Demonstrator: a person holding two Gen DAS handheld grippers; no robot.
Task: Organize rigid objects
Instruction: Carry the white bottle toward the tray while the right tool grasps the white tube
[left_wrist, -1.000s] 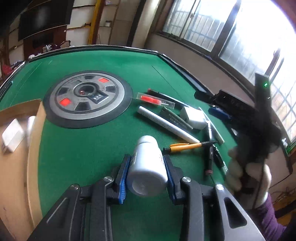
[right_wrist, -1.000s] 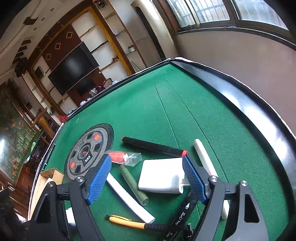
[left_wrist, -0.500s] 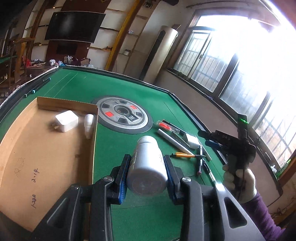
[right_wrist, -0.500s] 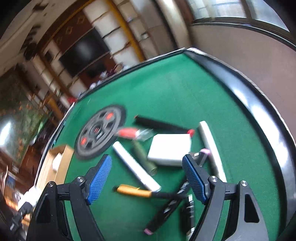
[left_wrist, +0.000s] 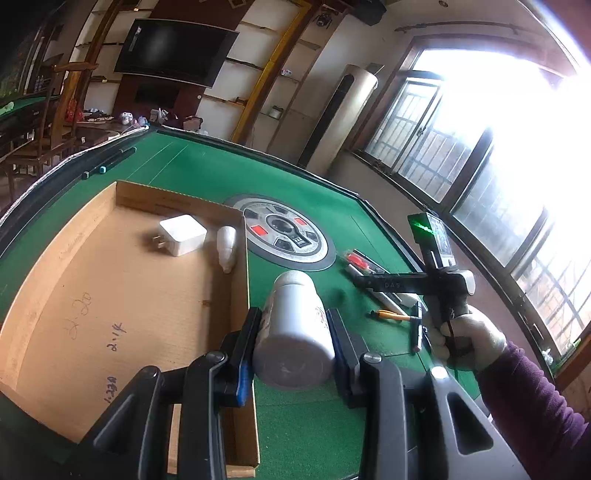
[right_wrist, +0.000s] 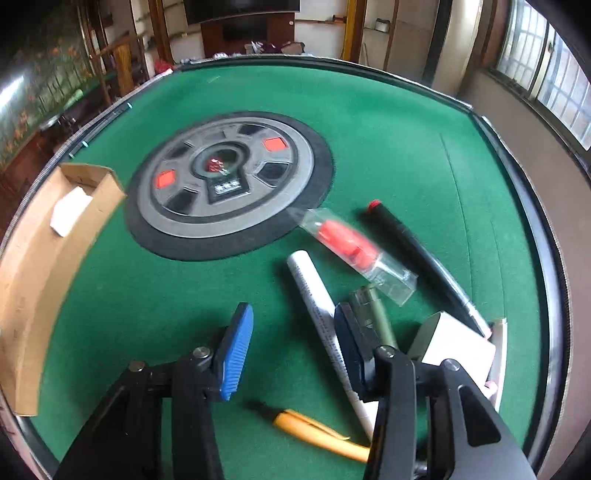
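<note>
Two items already lie in the cardboard box (left_wrist: 110, 295). A white bottle (left_wrist: 295, 325), clamped in the left gripper (left_wrist: 293, 354), is held at the box's right wall. The right gripper (right_wrist: 291, 347) jaws are closing, empty, above pens left lower right on the counter (right_wrist: 388, 122).

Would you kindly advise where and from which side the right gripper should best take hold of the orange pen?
I would grip the orange pen mid-barrel, from above, fingers straddling its width. It lies flat on the green felt, apart from the white marker, with clear felt on both long sides. The right gripper, now closing on nothing, would need reopening.
</note>
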